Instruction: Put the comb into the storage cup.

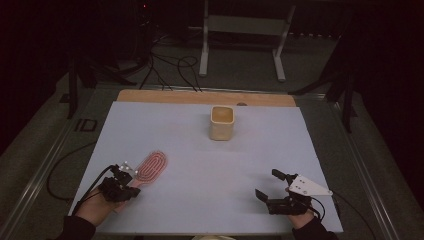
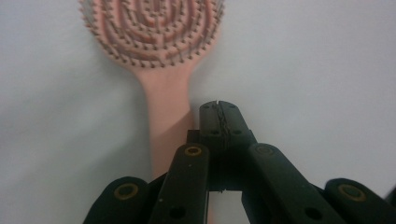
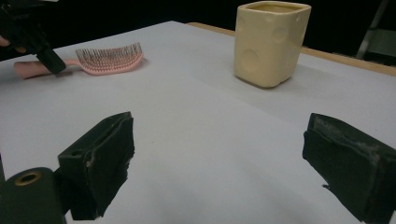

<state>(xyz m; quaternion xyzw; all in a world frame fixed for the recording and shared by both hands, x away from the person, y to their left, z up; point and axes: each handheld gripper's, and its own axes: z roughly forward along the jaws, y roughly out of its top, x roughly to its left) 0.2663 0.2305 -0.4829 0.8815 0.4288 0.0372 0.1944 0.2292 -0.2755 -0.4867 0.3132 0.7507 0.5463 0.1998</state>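
The pink hairbrush (image 2: pixel 159 56) lies just left of the closed left jaws (image 2: pixel 219 114), handle pointing at them; right jaws (image 3: pixel 219 158) open, far off.

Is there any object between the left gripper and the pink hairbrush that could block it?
No, nothing visible stands between them. The left gripper, its jaws shut, hangs right beside the handle of the pink hairbrush, which lies flat on the table with bristles up. The cream cup stands far off, toward the table's back edge.
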